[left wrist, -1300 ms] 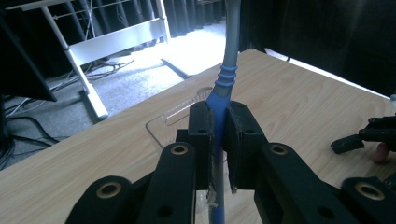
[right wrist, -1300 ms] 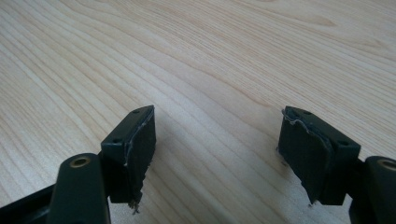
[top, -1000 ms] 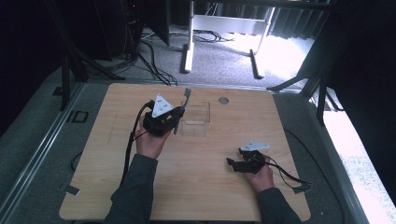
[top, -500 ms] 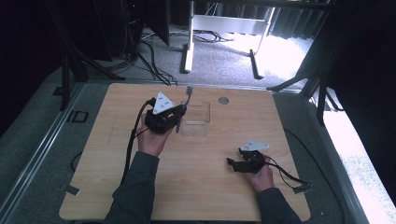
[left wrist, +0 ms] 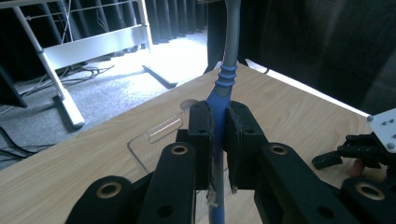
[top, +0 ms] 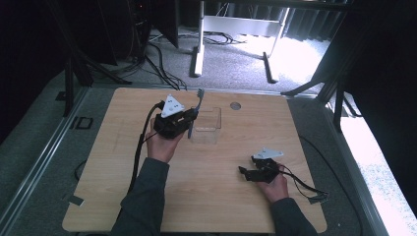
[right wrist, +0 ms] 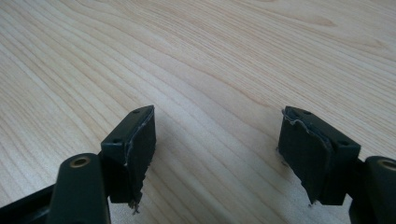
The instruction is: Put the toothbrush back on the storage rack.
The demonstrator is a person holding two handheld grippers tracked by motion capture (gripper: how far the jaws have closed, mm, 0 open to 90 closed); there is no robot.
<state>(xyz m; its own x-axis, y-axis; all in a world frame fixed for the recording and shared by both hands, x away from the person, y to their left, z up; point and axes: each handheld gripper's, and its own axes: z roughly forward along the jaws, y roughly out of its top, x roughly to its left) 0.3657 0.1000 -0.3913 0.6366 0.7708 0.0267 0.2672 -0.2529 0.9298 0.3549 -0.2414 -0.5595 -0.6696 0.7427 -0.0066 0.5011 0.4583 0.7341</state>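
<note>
Holding hand: the left gripper [top: 189,119] had its two black jaws squeezed tight on the blue and grey plastic toothbrush [left wrist: 225,79].
Right hand: the right gripper [right wrist: 217,154] sat low over the bare light wooden table [top: 216,191], close to the person, with its jaws spread wide and nothing between them.
Toothbrush place: it was caught by its blue lower part, and the grey part went up and away from the jaws.
Long way of the toothbrush: nearly upright, tipped a little, with the brush end [top: 200,92] on top.
Box: the clear plastic box [top: 206,126] sat on the table just beside and below the toothbrush, on the side toward the right hand.
Nearer hand: the left one was right by the box, and the right one was well apart from it.
Next move, I think: the toothbrush would need to go over a little and down, bottom end first, to land in the box.
Far end: a small round hole [top: 235,105] sat in the table past the box.
</note>
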